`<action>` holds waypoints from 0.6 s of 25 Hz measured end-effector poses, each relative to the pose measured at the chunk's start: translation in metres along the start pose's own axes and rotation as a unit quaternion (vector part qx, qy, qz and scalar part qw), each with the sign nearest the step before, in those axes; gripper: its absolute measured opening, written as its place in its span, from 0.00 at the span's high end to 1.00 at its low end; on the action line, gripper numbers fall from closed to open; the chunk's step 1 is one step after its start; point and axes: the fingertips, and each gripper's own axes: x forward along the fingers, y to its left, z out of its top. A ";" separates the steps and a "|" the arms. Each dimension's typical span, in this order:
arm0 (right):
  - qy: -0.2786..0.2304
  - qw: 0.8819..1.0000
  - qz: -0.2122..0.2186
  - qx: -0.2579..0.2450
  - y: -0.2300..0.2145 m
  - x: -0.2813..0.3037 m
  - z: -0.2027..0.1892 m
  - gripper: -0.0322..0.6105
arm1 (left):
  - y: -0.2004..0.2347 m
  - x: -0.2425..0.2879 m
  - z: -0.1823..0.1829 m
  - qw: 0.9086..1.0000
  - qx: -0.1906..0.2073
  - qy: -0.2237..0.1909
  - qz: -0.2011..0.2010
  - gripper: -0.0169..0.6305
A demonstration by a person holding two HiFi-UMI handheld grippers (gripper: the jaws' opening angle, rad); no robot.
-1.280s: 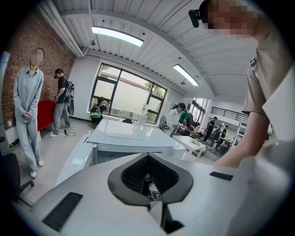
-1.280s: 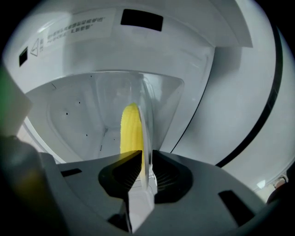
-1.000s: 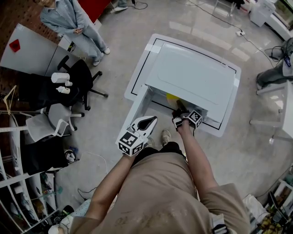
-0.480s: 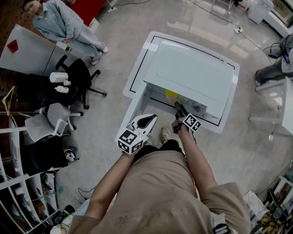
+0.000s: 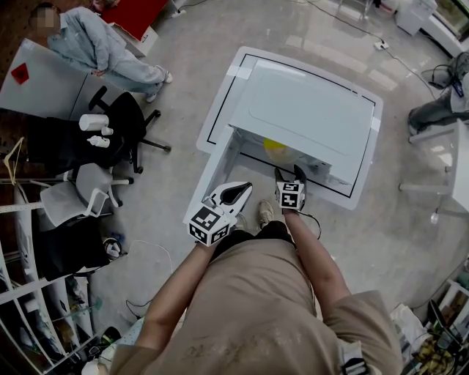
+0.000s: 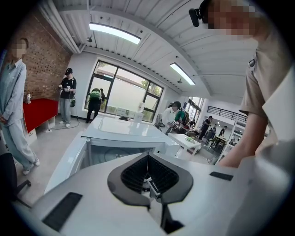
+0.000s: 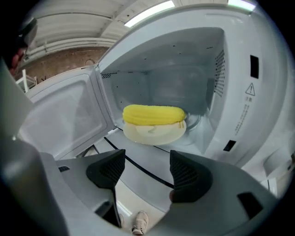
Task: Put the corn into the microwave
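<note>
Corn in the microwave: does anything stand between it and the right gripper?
Nothing visible does. The corn lies on a plate inside the microwave, whose door is swung open to the left. The right gripper faces it; its jaws have just been opening, with nothing between them.

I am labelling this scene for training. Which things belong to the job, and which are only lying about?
Job: corn, plate under it, open microwave.
Lying about: black chair, grey chair, red table.
</note>
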 end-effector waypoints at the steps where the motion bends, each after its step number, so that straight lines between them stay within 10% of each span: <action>1: 0.001 1.000 0.001 0.000 0.000 0.003 0.000 0.50 | 0.000 -0.001 0.000 1.000 0.000 0.001 0.000 0.97; 15: 0.007 0.999 -0.029 -0.030 -0.007 0.020 0.013 0.50 | -0.004 0.000 -0.007 1.000 0.005 0.010 0.003 0.97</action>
